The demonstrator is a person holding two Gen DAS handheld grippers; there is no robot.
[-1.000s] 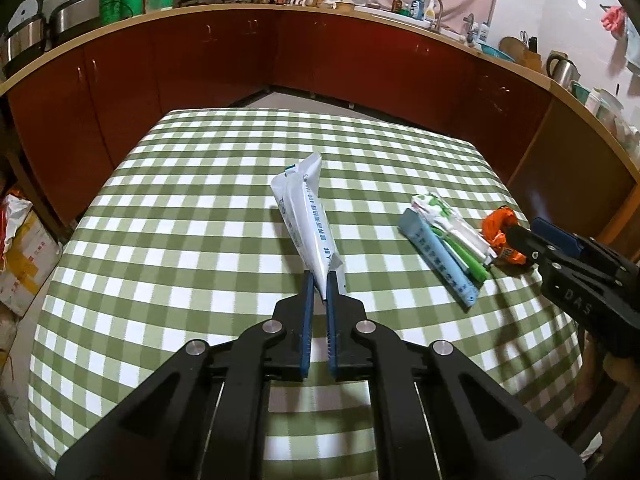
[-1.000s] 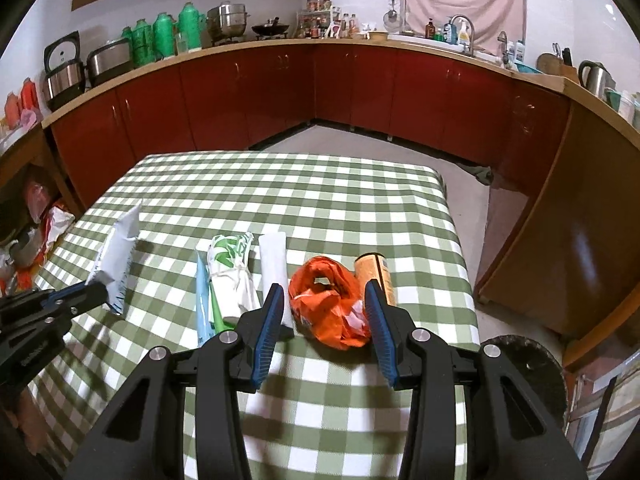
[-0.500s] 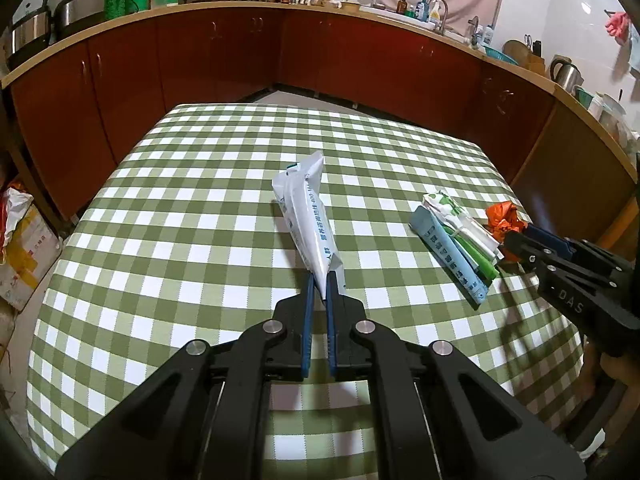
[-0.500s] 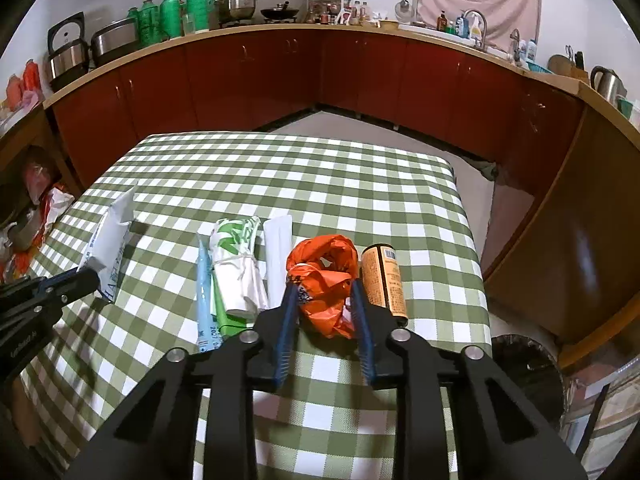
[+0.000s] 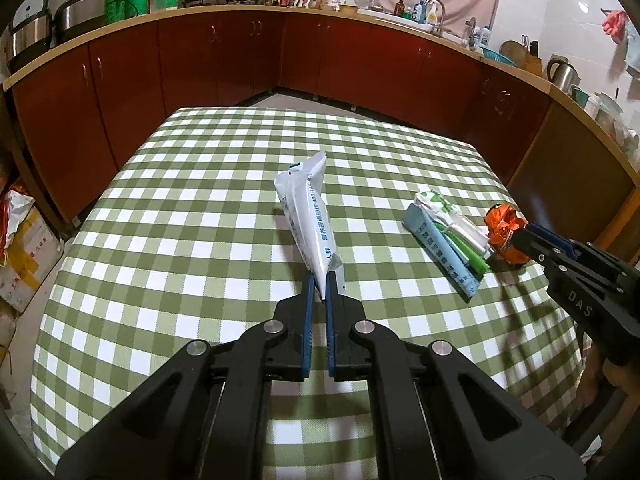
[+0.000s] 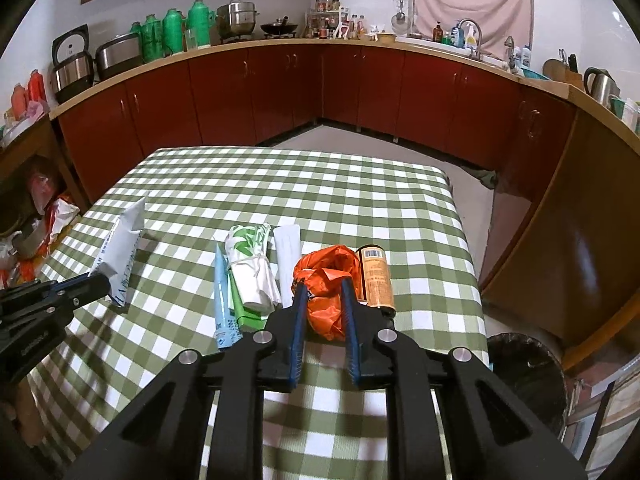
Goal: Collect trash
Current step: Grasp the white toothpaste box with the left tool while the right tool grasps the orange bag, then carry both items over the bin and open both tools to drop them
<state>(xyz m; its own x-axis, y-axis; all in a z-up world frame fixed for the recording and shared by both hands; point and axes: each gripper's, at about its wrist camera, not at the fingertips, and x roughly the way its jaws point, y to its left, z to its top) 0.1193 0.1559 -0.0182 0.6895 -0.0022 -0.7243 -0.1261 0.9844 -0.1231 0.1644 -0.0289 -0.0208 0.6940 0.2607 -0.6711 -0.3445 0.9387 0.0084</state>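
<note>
The left gripper [image 5: 319,280] pinches the near end of a white toothpaste-style tube [image 5: 306,210], whose long axis runs toward 12 o'clock. The right gripper [image 6: 323,292] is clamped on a crumpled orange plastic bag [image 6: 326,280]. A black-lined trash bin [image 6: 524,376] waits at its 4 o'clock. "DAS" is printed on the right gripper's body; the tube's printed text is unreadable.

Print on white pouch [image 5: 308,216] too small to read, orange can [image 6: 375,278] partly behind right gripper [image 6: 323,287] finger, black bin [image 6: 526,376] rim half hidden by arm, counter bottles [image 6: 336,24] too tiny to ID, cardboard box [image 5: 24,256] cut off at left edge
</note>
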